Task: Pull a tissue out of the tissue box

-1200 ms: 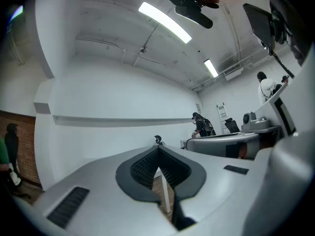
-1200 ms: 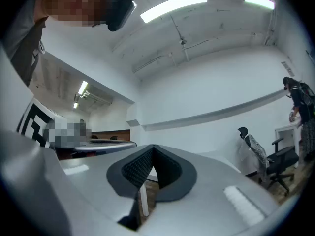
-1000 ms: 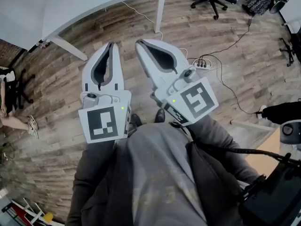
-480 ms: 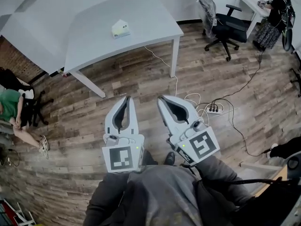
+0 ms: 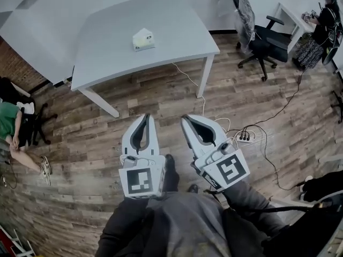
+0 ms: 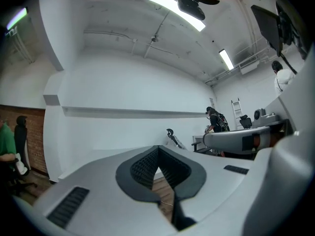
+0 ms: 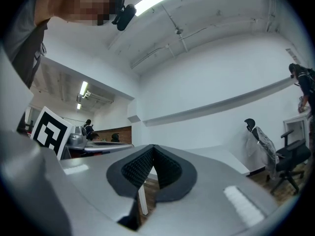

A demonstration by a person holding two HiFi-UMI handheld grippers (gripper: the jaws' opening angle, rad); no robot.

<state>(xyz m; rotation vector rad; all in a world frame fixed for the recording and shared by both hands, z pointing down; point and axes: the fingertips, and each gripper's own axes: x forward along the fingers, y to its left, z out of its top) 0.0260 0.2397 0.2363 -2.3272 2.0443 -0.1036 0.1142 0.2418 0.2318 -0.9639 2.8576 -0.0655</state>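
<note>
A small pale tissue box (image 5: 143,39) stands near the middle of the white table (image 5: 177,25) far ahead in the head view. My left gripper (image 5: 146,118) and right gripper (image 5: 187,120) are held side by side over the wooden floor, well short of the table. Both point level toward the table with their tips together and nothing between them. In the left gripper view the left gripper (image 6: 157,149) has its dark pads meeting at the tip. The right gripper (image 7: 153,149) in the right gripper view looks the same. The tissue box does not show in either gripper view.
A table leg (image 5: 202,77) and a cable (image 5: 187,79) running to a power strip (image 5: 246,137) lie between me and the table. Office chairs (image 5: 257,33) stand at the right, a seated person (image 5: 10,127) at the left edge, another person (image 5: 321,20) at a far desk.
The head view has lifted and moved forward: the table and tissue box have come fully into sight. Both grippers, still shut, have moved forward together and sit lower in the picture.
</note>
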